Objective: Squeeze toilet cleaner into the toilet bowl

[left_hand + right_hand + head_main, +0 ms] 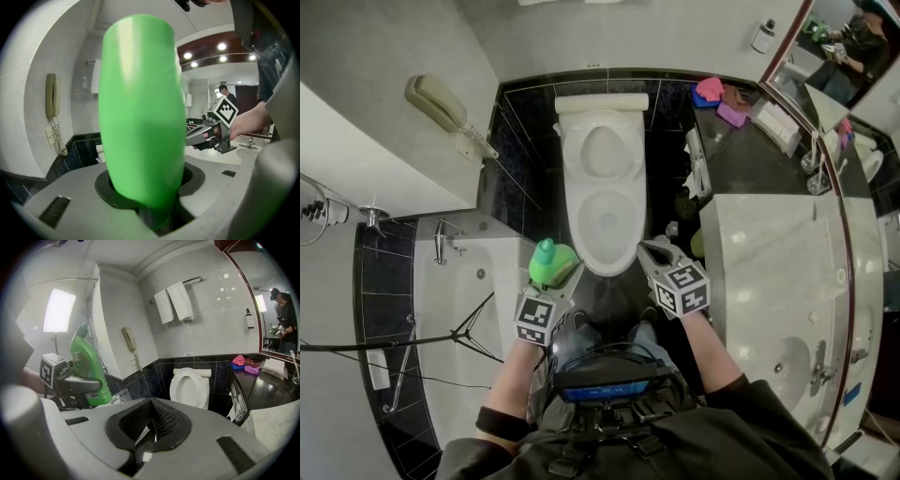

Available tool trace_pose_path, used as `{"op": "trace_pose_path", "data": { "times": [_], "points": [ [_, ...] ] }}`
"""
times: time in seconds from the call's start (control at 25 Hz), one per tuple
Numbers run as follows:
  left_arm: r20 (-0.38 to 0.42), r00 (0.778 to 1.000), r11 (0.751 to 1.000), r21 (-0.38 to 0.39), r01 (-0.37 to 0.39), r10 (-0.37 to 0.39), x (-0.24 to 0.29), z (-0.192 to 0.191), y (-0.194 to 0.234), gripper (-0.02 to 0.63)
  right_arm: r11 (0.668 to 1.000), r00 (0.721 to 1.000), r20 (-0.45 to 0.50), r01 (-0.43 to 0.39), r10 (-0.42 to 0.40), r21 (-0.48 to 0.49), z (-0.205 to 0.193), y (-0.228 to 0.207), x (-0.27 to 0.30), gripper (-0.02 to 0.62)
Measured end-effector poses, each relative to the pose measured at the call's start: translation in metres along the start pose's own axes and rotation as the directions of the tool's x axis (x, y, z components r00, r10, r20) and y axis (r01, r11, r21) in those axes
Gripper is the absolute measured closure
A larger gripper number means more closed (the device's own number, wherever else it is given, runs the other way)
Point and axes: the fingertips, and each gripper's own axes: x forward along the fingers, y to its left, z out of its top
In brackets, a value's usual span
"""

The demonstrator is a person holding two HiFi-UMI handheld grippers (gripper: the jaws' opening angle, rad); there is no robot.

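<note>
While the right gripper (649,249) is closed, the left gripper (563,277) clamps the cleaner bottle (549,262).

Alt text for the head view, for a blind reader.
From above, a person faces an open white toilet, the left gripper holding a green cleaner bottle by its front rim, the right gripper shut and empty. Bathtub at left, marble sink counter at right.
</note>
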Motion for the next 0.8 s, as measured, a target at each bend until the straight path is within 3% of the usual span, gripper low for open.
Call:
{"op": "trace_pose_path", "data": {
  "times": [0.44, 0.68, 0.8],
  "points": [
    [-0.024, 0.999, 0.999, 0.023, 0.04, -0.04, 0.007, 0.003, -0.005, 0.408, 0.998, 0.998, 0.007, -0.061, 0.061, -0.025, 0.008, 0.004, 0.002, 0.595],
    [-0.026, 0.997, 0.996, 0.038, 0.08, -0.079, 0.01, 0.004, -0.008, 0.408, 0.987, 0.987, 0.058, -0.15, 0.153, -0.053, 0.03, 0.025, 0.001, 0.562],
    [-0.025, 0.995, 0.994, 0.05, 0.101, -0.1, 0.011, 0.004, -0.01, 0.407, 0.97, 0.966, 0.102, -0.23, 0.237, -0.071, 0.05, 0.046, -0.001, 0.54]
  ]
}}
